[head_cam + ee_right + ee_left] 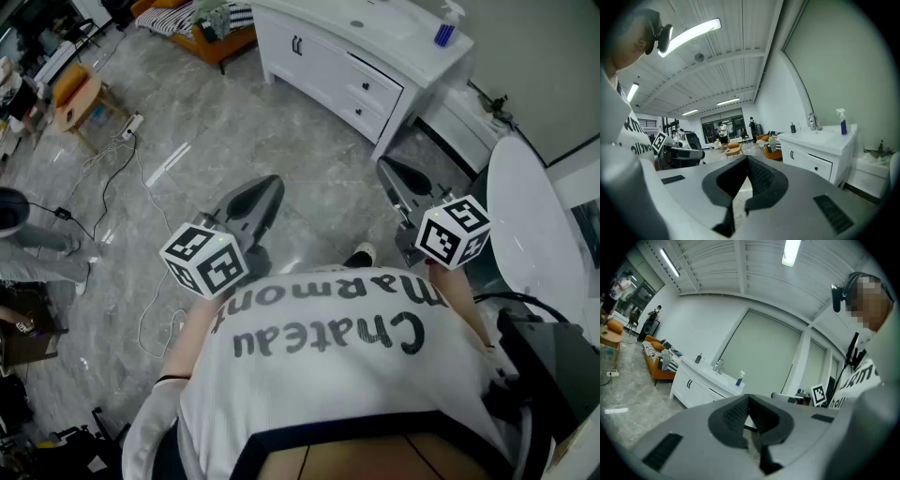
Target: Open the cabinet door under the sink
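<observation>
Nearest, at chest level: left tool (270,185) and right tool (386,167), jaws of each closed together on nothing, aimed across bare floor (309,141). Well ahead of both, past that floor: white cabinet door (292,49) under the sink (370,21), probably stiff, light and hinged, best taken by its slim dark handles (791,154), likely slippery. Handles seen face-on only in the right gripper view; gap between tools and cabinet only in the head view.
</observation>
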The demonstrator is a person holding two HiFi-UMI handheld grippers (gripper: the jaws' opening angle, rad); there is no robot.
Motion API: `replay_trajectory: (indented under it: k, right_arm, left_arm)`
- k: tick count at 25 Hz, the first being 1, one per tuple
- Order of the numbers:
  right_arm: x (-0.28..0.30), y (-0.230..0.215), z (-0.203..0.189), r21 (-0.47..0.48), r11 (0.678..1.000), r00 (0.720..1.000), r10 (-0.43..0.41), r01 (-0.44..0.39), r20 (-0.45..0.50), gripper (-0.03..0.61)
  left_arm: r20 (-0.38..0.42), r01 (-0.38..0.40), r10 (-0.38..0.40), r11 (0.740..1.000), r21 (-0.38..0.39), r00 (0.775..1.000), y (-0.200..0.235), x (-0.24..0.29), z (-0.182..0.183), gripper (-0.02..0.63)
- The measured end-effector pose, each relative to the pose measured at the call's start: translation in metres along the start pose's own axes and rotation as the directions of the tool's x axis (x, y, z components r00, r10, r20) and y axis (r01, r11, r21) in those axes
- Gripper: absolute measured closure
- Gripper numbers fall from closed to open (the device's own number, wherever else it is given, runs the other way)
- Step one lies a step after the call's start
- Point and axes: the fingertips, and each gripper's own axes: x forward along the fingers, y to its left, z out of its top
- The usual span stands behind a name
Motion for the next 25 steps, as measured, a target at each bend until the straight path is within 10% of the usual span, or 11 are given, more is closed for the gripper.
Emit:
replay_trajectory:
  k: [14, 25]
  right_arm:
    - [0.035, 0.013, 0.005, 0.061, 0.997, 0.998, 0.056, -0.055, -0.001, 0.568]
    - [0.097, -0.022, 0.003, 0.122, 0.992, 0.997, 0.041, -0.032, -0.073, 0.568]
  left_arm:
    - [0.073, 0.004, -0.002, 0.999, -0.033, 0.997, 0.021, -0.014, 0.017, 0.606]
    - [0.066, -0.138, 0.136, 0.990, 0.023, 0.988, 0.091, -0.001, 0.033, 0.606]
